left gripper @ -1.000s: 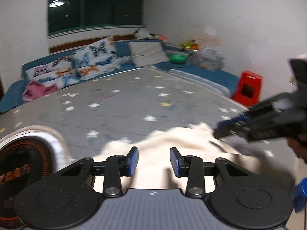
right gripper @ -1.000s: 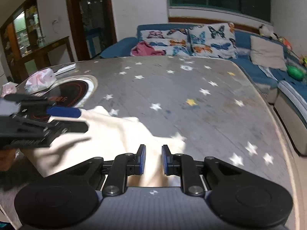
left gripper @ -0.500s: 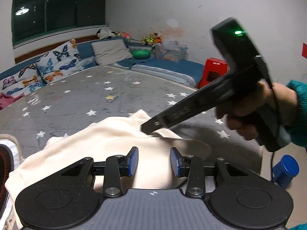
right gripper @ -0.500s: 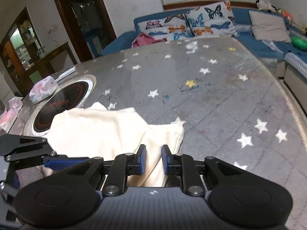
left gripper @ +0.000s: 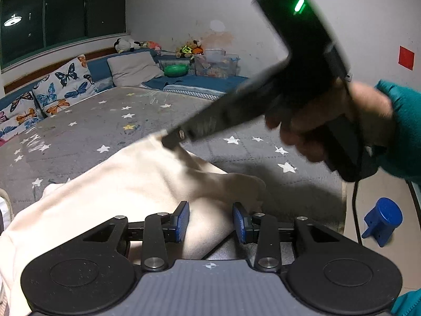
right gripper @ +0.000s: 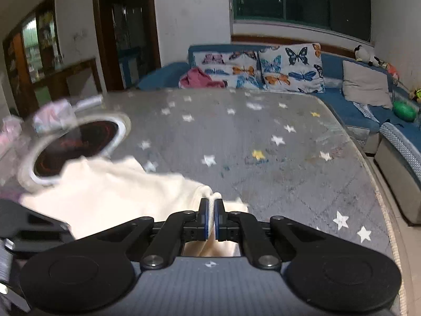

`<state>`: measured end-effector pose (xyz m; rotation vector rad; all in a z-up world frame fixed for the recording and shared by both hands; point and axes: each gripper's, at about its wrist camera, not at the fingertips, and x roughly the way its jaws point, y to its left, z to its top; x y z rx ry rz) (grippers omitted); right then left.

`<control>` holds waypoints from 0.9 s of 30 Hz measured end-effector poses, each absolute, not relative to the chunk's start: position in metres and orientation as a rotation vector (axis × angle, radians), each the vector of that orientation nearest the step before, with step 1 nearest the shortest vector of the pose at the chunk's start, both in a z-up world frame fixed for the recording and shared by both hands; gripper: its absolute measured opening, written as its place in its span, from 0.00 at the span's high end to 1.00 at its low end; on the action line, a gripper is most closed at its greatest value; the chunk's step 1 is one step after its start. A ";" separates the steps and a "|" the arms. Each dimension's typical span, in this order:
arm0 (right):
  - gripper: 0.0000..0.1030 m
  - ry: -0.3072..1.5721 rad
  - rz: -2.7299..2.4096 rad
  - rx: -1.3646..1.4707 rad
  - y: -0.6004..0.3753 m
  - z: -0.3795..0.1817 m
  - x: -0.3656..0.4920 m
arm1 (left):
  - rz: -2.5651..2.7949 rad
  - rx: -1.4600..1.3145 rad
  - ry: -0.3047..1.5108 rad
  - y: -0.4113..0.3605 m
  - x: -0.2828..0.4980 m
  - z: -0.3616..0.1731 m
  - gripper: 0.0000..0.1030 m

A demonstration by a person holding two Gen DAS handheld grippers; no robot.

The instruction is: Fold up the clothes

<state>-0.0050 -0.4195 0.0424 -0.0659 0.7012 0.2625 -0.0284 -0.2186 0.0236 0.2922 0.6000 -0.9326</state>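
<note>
A cream garment lies on the grey star-patterned table. My left gripper is open and low over its near part, with cloth between the blue pads but not pinched. My right gripper is shut on a fold of the cream garment and lifts that edge a little. In the left wrist view the right gripper reaches in from the right, its tip on the raised cloth, held by a hand in a teal sleeve.
A round black cooktop is set into the table beyond the garment, with pink tissue packs beside it. A blue sofa with butterfly cushions runs behind the table. A blue part lies on the floor at the right.
My right gripper has closed on the garment's edge and raised it. The left gripper has stayed open over the cloth while its view swung right.
</note>
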 end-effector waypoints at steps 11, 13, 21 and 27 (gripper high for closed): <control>0.95 0.695 0.278 -0.008 -0.431 0.054 -0.022 | -0.926 0.250 0.566 -0.207 -0.032 0.034 0.61; 0.95 0.670 0.322 -0.041 -0.422 0.061 -0.036 | -0.906 0.232 0.561 -0.200 -0.033 0.037 0.61; 0.95 0.720 0.388 -0.058 -0.406 0.043 -0.060 | -0.702 0.136 0.585 -0.138 -0.036 0.042 0.61; 0.96 0.723 0.358 -0.012 -0.412 0.032 -0.064 | -0.545 0.042 0.639 -0.090 -0.031 0.034 0.61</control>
